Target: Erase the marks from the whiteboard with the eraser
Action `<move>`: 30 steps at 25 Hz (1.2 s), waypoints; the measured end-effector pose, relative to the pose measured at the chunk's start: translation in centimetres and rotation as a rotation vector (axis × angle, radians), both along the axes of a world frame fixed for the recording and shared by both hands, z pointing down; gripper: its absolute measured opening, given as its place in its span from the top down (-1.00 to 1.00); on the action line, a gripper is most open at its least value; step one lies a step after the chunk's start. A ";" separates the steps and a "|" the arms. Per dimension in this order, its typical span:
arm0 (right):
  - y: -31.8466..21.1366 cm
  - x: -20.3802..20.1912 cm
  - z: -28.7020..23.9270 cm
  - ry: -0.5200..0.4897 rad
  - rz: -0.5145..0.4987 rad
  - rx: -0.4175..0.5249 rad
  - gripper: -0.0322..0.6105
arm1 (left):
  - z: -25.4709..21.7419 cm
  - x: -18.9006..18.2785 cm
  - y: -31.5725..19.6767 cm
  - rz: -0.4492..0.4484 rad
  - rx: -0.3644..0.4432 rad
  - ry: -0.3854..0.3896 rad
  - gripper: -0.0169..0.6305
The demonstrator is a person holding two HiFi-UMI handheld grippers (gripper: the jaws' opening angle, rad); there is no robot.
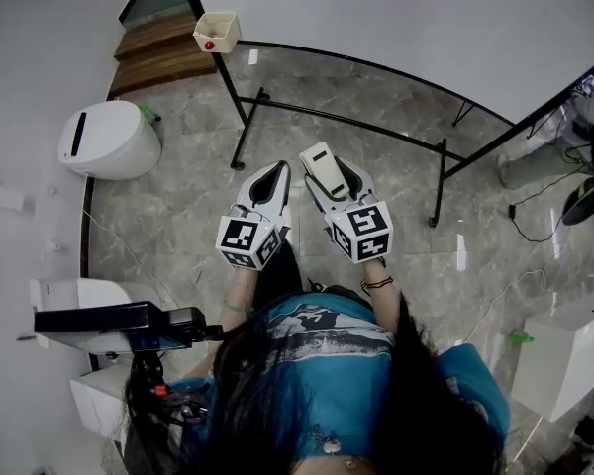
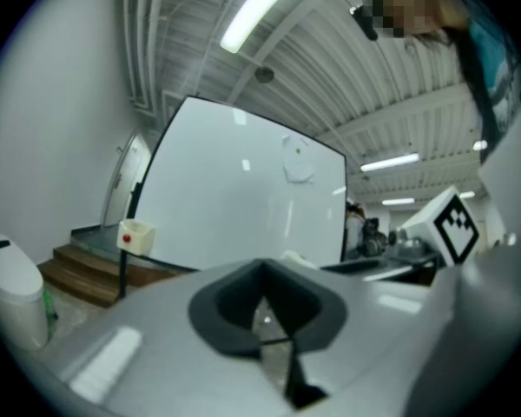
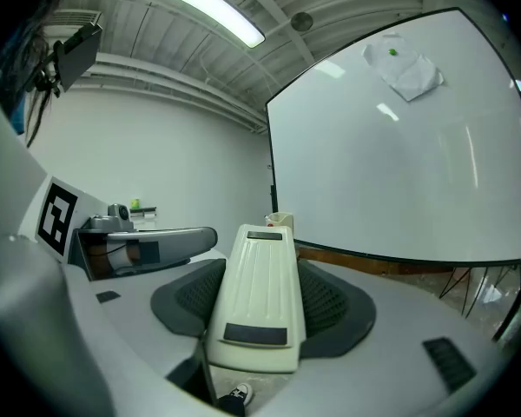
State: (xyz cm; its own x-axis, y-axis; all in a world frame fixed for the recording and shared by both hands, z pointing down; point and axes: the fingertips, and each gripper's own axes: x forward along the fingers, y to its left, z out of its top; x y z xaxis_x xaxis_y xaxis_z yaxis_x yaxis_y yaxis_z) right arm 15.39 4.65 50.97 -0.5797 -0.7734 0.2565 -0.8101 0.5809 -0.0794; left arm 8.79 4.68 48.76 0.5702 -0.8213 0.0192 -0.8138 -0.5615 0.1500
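**Eraser pinched in right gripper, whiteboard ahead**

The person holds both grippers side by side over the marble floor. The right gripper's jaws clamp the cream eraser lengthwise, its narrow end pointing toward 12 o'clock at the whiteboard. The left gripper, at 9 o'clock of the right one, has its jaws pressed together with nothing between them. The board stands on a black frame, filling the head view from 12 to 2 o'clock. A small cream box hangs at its corner, at 11 o'clock. A crumpled white sheet sits near the board's top.
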 end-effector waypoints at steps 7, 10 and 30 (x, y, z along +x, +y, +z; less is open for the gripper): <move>-11.7 -4.8 -1.8 0.007 0.070 0.021 0.08 | -1.9 -4.8 -11.6 0.071 0.028 -0.026 0.94; -17.3 -8.0 -3.1 0.021 0.086 0.049 0.08 | -3.2 -8.1 -17.3 0.084 0.049 -0.023 0.94; -40.5 -10.7 -9.4 0.204 0.113 0.245 0.08 | -2.5 -11.6 -34.9 0.151 0.005 0.021 0.94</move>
